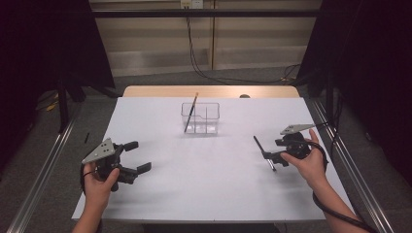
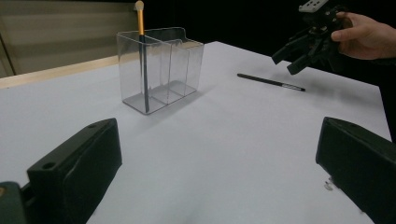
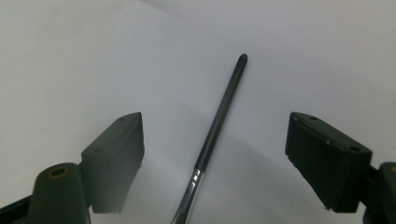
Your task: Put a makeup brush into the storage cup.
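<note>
A slim black makeup brush [image 3: 215, 128] lies flat on the white table [image 1: 209, 184], its handle matte black and turning to a shiny metal ferrule near the bottom edge of the right gripper view. It sits well to the right of the clear organizer box [image 1: 200, 118] and nearer the person. There is pale printing on the handle in the left gripper view, too small to read.

The right gripper [image 1: 270, 156] hangs just over the brush, jaws spread wide with the handle running between them, touching neither. The left gripper [image 1: 137, 157], well to the left of the box, also has its jaws wide apart with nothing between them.

The box is transparent, split into compartments, and in its left compartment a second brush [image 2: 141, 51] with a gold ferrule leans, sticking out above the rim. Nothing lies between the box and the black brush.
</note>
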A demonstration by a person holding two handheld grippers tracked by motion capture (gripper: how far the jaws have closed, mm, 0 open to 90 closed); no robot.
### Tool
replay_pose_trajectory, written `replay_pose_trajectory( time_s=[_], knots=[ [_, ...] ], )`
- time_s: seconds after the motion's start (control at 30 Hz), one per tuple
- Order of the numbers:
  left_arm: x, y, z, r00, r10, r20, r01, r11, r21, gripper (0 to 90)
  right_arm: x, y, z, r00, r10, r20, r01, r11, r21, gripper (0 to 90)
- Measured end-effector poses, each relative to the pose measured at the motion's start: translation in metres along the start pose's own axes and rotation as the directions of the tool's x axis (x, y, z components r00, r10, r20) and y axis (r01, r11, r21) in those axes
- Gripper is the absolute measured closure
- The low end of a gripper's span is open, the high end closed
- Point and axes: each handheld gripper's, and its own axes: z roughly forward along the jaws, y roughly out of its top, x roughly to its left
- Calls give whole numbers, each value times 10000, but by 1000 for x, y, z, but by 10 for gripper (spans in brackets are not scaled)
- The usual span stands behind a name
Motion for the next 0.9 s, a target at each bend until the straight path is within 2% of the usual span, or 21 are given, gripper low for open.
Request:
replay_pose_trajectory(
  time_s=[0.23,0.4,0.77,0.9],
  knots=[
    [0,0,1,10000,-16,42,16,10000,27,2,-3,5,2,10000,42,11,-43,9953,969,238],
    [0,0,1,10000,2,63,-2,10000,37,2,-3,8,4,9992,342,204,-373,9837,1761,261],
    [1,0,2,10000,-13,95,12,10000,85,5,-3,15,10,9987,403,307,-468,9660,2543,388],
    [1,-1,2,9999,-24,119,23,10000,71,4,-2,17,12,9976,613,326,-681,9556,2868,464]
  ],
)
